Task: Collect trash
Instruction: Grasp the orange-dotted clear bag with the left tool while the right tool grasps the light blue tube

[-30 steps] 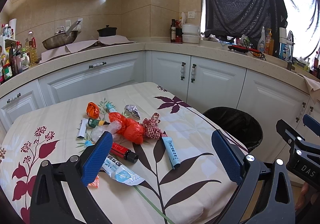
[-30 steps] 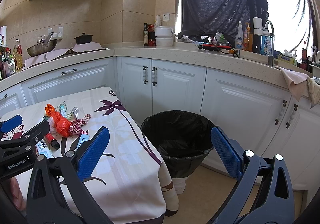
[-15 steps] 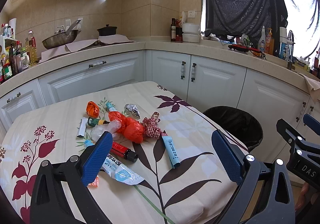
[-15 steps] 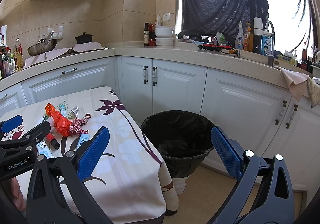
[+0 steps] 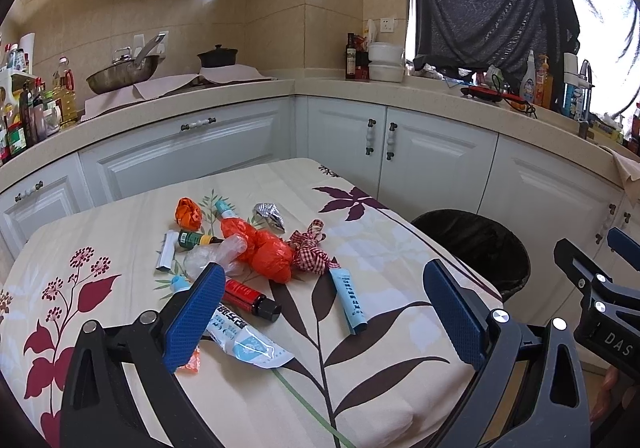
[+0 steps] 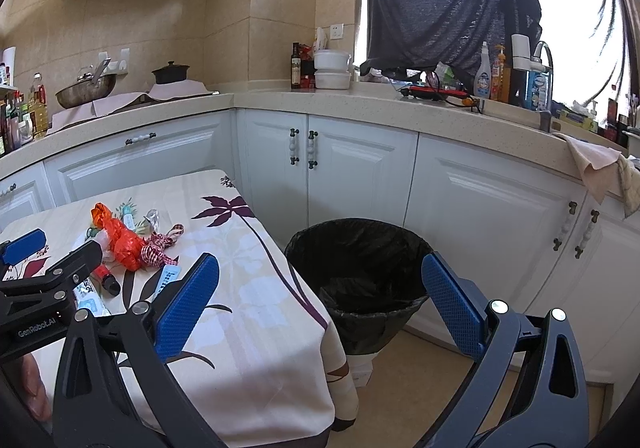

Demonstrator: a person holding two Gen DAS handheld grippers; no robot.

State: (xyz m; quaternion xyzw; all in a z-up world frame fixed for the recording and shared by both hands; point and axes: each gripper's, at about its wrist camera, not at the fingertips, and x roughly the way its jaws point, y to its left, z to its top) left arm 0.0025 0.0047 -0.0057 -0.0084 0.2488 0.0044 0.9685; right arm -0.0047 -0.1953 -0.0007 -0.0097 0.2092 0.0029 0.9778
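Note:
A heap of trash lies on the floral tablecloth (image 5: 380, 248): an orange plastic bag (image 5: 264, 248), a checked ribbon bow (image 5: 310, 252), a light blue tube (image 5: 349, 300), a red marker (image 5: 250, 298), a white-blue wrapper (image 5: 248, 340), foil (image 5: 270, 213) and a small green bottle (image 5: 192, 239). My left gripper (image 5: 320, 316) hovers open just in front of the heap, holding nothing. My right gripper (image 6: 320, 312) is open in the air, facing the black-lined bin (image 6: 360, 272) beside the table (image 6: 248, 288). The bin (image 5: 476, 248) also shows at the table's right edge.
White cabinets (image 5: 420, 152) and a beige counter (image 5: 440, 96) wrap around behind the table. A wok (image 5: 120, 74), a black pot (image 5: 218, 56) and bottles (image 5: 352, 62) stand on the counter. Bare floor (image 6: 420, 388) lies around the bin. A hand (image 6: 34, 384) shows at the lower left.

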